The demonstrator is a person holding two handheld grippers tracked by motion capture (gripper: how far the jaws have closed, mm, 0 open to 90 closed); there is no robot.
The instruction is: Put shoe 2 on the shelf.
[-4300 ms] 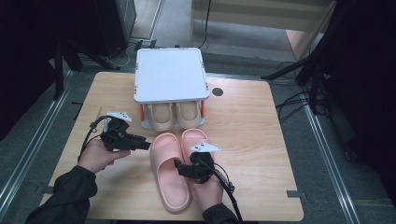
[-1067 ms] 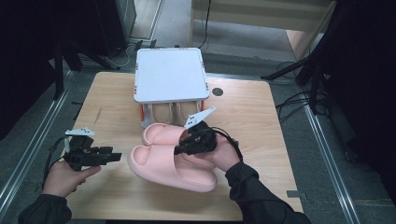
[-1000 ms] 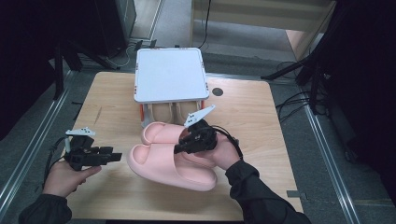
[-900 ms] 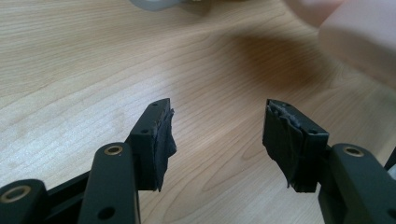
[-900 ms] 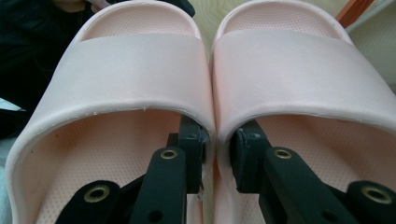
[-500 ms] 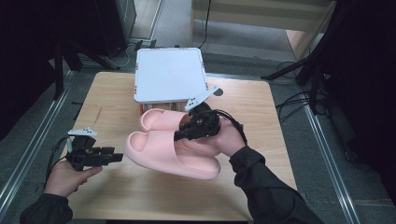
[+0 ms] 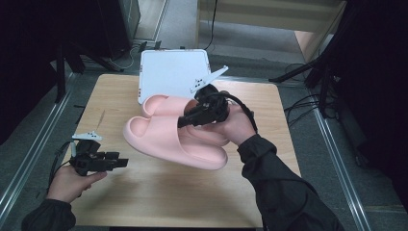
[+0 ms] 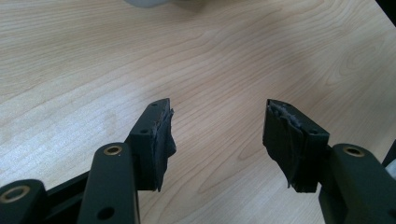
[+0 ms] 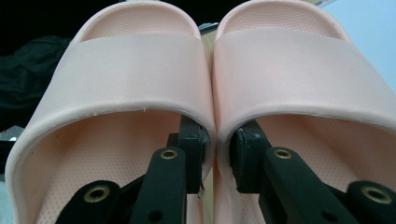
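The right gripper (image 9: 217, 154) has one jaw tucked inside each of the two pink slippers (image 9: 210, 84), and the jaws squeeze the slippers' touching inner walls together under the straps, so both hang from that single pinch. In the high view the right gripper (image 7: 185, 121) holds the pair of pink slippers (image 7: 173, 137) off the wooden table (image 7: 159, 202), toes toward nine o'clock and heels toward four o'clock, the nearer slipper tilted with its heel end lower. Just beyond them, at about twelve o'clock from the grip, stands the white-topped rack (image 7: 168, 72). The left gripper (image 8: 217, 135) is parted wide over bare wood with nothing between its jaws; in the high view the left gripper (image 7: 120, 162) sits low near the table's eight o'clock corner, pointing toward three o'clock, well apart from the slippers.

I judge the step in hand to be the carry: the pair is lifted and on its way, most likely to the rack. The next move calls for keeping the pinch firm, since only the two soft inner walls are clamped and one slipper could slide free, then levelling the pair and lining it up with a free place on the rack before letting go
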